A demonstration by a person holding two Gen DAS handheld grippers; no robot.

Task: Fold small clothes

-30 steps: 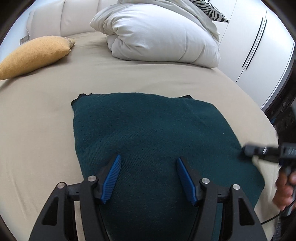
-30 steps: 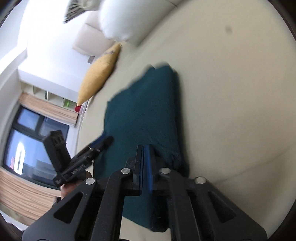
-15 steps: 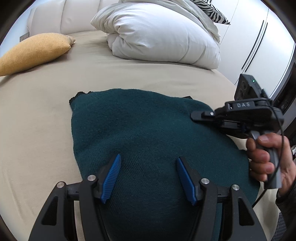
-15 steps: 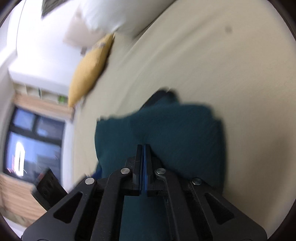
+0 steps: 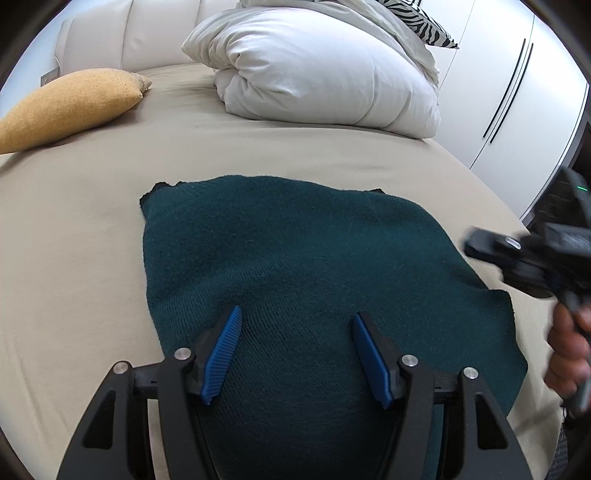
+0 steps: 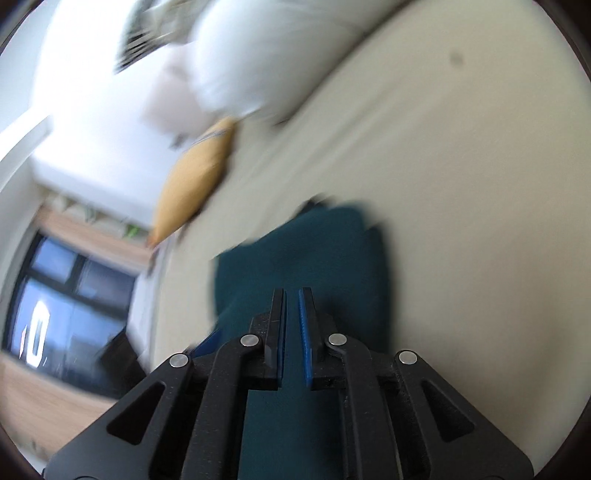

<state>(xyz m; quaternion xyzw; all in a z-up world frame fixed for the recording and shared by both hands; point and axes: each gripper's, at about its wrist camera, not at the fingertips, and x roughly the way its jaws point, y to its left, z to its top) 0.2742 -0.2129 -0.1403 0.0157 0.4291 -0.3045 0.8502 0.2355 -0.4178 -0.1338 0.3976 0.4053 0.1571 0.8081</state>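
A dark teal knitted garment (image 5: 295, 266) lies folded flat on the beige bed (image 5: 74, 229). My left gripper (image 5: 295, 325) is open and empty, hovering just above the garment's near part. My right gripper (image 5: 476, 247) shows blurred at the garment's right edge, held by a hand. In the right wrist view the right gripper (image 6: 292, 295) has its jaws a narrow gap apart with nothing between them, above the teal garment (image 6: 325, 251). That view is motion-blurred.
A folded white duvet (image 5: 325, 70) and a zebra-print pillow (image 5: 424, 22) lie at the bed's head. A mustard cushion (image 5: 70, 107) lies at the far left. White wardrobe doors (image 5: 517, 92) stand to the right. A window (image 6: 55, 317) shows in the right wrist view.
My right gripper swung in over the garment, then pulled back to its right edge, and its jaws parted slightly from fully shut. The left gripper stayed open and still.
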